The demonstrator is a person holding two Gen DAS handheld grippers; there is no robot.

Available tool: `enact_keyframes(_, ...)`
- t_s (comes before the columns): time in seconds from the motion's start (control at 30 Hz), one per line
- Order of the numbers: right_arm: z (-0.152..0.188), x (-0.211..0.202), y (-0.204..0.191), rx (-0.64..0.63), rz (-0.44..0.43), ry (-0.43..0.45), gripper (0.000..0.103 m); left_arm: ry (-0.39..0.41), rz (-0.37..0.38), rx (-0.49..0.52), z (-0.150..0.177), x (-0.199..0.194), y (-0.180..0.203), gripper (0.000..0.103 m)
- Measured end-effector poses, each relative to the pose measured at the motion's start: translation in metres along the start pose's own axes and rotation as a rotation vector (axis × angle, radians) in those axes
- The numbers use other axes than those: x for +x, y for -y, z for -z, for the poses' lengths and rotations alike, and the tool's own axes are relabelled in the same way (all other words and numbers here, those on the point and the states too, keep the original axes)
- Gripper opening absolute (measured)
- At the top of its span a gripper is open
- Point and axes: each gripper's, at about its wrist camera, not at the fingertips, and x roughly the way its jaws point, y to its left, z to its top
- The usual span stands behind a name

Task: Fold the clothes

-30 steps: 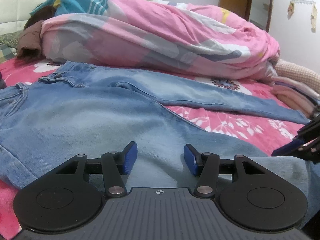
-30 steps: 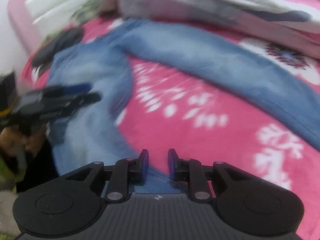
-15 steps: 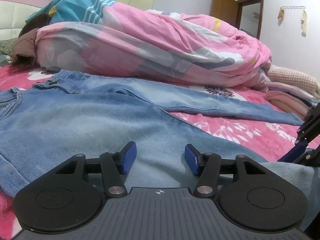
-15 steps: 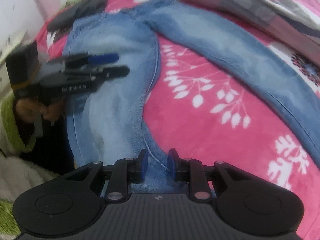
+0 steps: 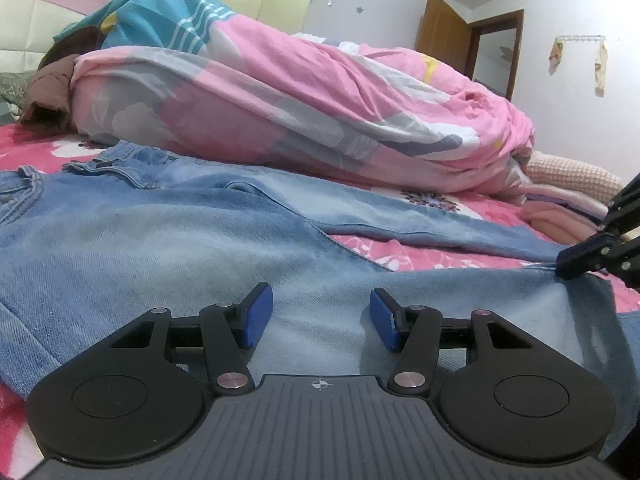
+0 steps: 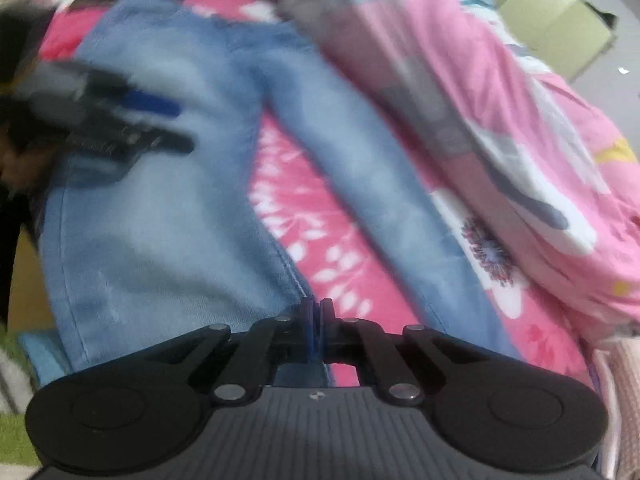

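Pinching the inner seam edge of the nearer trouser leg, the right claw (image 6: 317, 326) has its two blue-padded fingers brought together on the denim of the jeans (image 6: 160, 220), at the point where that leg borders the pink floral bedsheet (image 6: 304, 220). The left claw (image 5: 320, 316) is spread wide, its blue pads (image 5: 256, 314) well apart and holding nothing, poised low over the pale, faded fabric of the same leg. In the left wrist view the right claw (image 5: 588, 256) enters from the right edge, touching the leg's far border. In the right wrist view the left claw (image 6: 132, 120) appears blurred at upper left, above the thigh region.

The jeans (image 5: 140, 240) lie flat on the bed with both legs spread apart in a V; the bedsheet (image 5: 368, 246) shows between them. The waistband (image 5: 112, 162) lies toward the headboard (image 5: 32, 24). Just beyond the farther leg, a rumpled pink, grey and white quilt (image 5: 300, 112) is heaped along the bed, with a teal patterned section (image 5: 160, 16) at its head end and a brown garment (image 5: 48, 92) beside it. A cream waffle-textured cushion (image 5: 568, 170) and folded pink cloth (image 5: 560, 220) sit at the right. A wooden door (image 5: 444, 40) and a wall rack with hanging items (image 5: 580, 56) stand in the background.
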Motion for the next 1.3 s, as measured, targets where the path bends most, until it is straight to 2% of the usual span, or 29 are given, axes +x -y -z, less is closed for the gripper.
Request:
enact_keyframes(0.1, 0.007, 0.014, -0.012, -0.04, 0.011, -0.018, 0.001, 0.002, -0.008, 0.027, 0.002, -0.001, 0.003, 0.054)
enact_keyframes(0.17, 0.017, 0.031, -0.02, -0.044, -0.032, -0.079, 0.003, 0.003, -0.017, 0.052, 0.003, -0.002, 0.005, 0.054)
enact_keyframes(0.23, 0.016, 0.029, -0.012, -0.018, -0.051, -0.073, 0.005, 0.004, -0.024, 0.072, 0.004, -0.003, 0.007, 0.054)
enact_keyframes(0.37, -0.001, 0.012, 0.042, 0.221, -0.15, -0.041, 0.026, 0.006, -0.018, 0.061, 0.004, -0.002, 0.005, 0.054)
enact_keyframes(0.5, -0.012, 0.019, 0.075, 0.472, -0.317, -0.002, 0.027, 0.005, -0.011, 0.058, 0.004, -0.001, 0.003, 0.056)
enact_keyframes(0.6, -0.022, 0.057, 0.075, 0.589, -0.449, -0.017, 0.027, 0.003, -0.002, 0.051, 0.004, -0.002, 0.002, 0.056)
enact_keyframes(0.8, -0.046, 0.113, 0.068, 0.663, -0.626, -0.046, 0.028, 0.004, 0.002, 0.057, 0.004, -0.001, 0.002, 0.056)
enact_keyframes(0.9, -0.057, 0.113, 0.051, 0.561, -0.597, -0.035, 0.025, 0.005, -0.003, 0.071, 0.005, 0.0, 0.003, 0.057)
enact_keyframes(0.97, -0.064, 0.114, 0.04, 0.494, -0.578, -0.027, 0.012, 0.006, -0.003, 0.074, 0.005, 0.0, 0.003, 0.057)
enact_keyframes(1.03, -0.072, 0.11, 0.03, 0.426, -0.549, -0.005, 0.004, 0.006, 0.0, 0.069, 0.005, -0.001, 0.002, 0.057)
enact_keyframes(1.13, -0.077, 0.079, 0.024, 0.328, -0.433, 0.149, 0.002, 0.009, 0.01, 0.052, 0.004, 0.0, -0.001, 0.057)
enact_keyframes(1.2, -0.077, 0.069, 0.009, 0.21, -0.326, 0.216, 0.003, 0.006, 0.01, 0.054, 0.004, 0.0, 0.0, 0.058)
enact_keyframes(1.23, -0.077, 0.069, -0.001, 0.141, -0.258, 0.234, 0.004, 0.004, 0.009, 0.058, 0.004, 0.001, 0.0, 0.059)
enact_keyframes(1.27, -0.074, 0.077, -0.013, 0.068, -0.182, 0.217, 0.007, 0.004, 0.007, 0.064, 0.004, 0.001, 0.001, 0.059)
enact_keyframes(1.3, -0.071, 0.085, -0.015, 0.049, -0.147, 0.185, 0.01, 0.004, 0.004, 0.07, 0.005, 0.0, 0.002, 0.059)
